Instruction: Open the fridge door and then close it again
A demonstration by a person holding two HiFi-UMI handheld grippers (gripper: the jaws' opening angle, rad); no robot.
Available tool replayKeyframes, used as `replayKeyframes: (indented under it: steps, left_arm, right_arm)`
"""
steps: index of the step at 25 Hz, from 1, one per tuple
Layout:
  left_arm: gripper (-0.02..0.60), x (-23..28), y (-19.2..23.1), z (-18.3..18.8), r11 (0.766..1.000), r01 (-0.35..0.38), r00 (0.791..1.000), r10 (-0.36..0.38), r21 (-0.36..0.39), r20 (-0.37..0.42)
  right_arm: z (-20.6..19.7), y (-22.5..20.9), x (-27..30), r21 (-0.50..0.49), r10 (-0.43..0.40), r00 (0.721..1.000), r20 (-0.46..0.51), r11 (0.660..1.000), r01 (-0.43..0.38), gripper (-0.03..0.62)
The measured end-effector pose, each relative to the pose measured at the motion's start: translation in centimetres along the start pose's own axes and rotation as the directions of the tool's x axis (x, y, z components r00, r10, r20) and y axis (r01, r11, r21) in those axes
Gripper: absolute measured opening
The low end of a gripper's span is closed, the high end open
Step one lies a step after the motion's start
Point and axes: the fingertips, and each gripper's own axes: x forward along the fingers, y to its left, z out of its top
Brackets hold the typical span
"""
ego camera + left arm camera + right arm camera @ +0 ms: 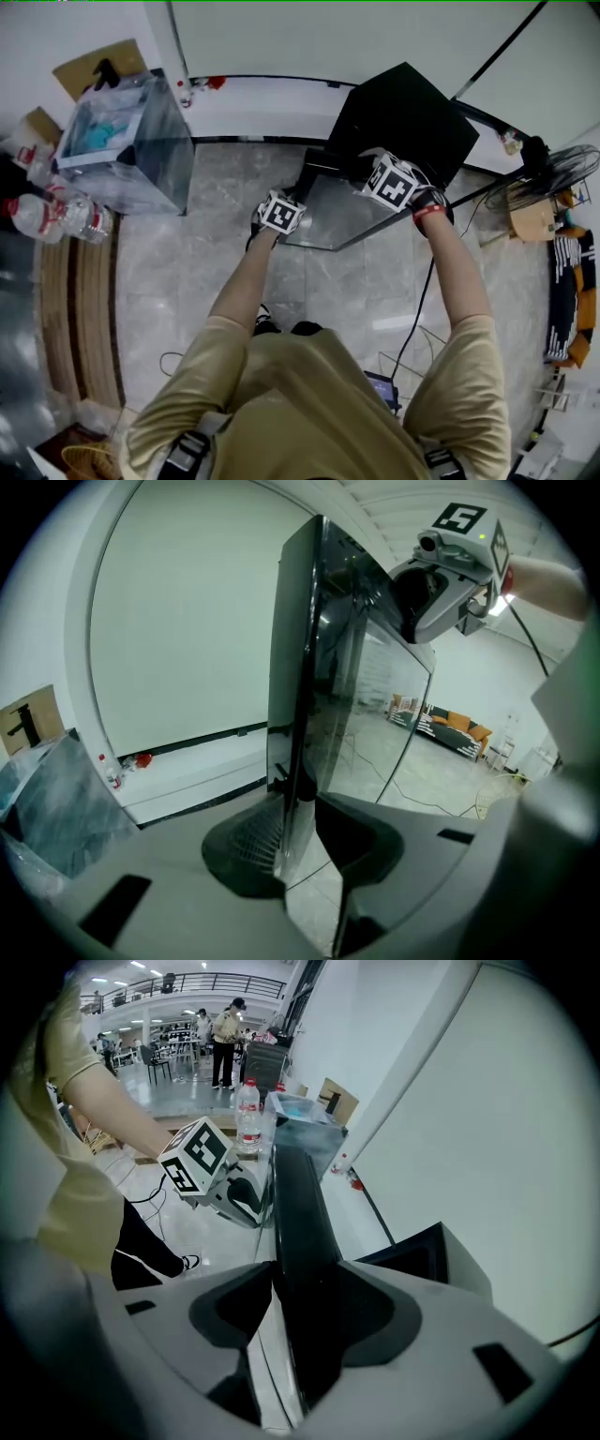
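Note:
A small black fridge stands on the floor against the white wall. Its glass door is swung partly open toward me. My left gripper is clamped on the door's top edge near the free corner, and in the left gripper view the door's edge runs between its pads. My right gripper grips the same top edge closer to the fridge body. In the right gripper view the black door frame fills the gap of the right gripper. Each gripper view shows the other gripper, the right one and the left one.
A clear plastic box stands left of the fridge, with water bottles and cardboard nearby. A fan and a small wooden stand are at the right. A black cable trails over the tiled floor. People stand far off.

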Motion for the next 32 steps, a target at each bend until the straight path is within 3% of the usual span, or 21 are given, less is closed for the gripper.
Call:
replayKeyframes:
  steps: [15,32]
  left_arm:
    - [0.110,-2.1,-2.3,-2.3,0.993,-0.101,0.995,0.100,-0.068,-0.024]
    - [0.110,-4.9,-6.5,-5.1,0.967,-0.212,0.977,0.209,-0.141,-0.033]
  right_arm:
    - [-0.2,2.7,-1.1,-0.106,0.039,0.996,0.080,0.994,-0.030,0.218]
    - [-1.4,6.4,-3.0,-0.236,0.092,0.989,0.116,0.970,-0.062,0.220]
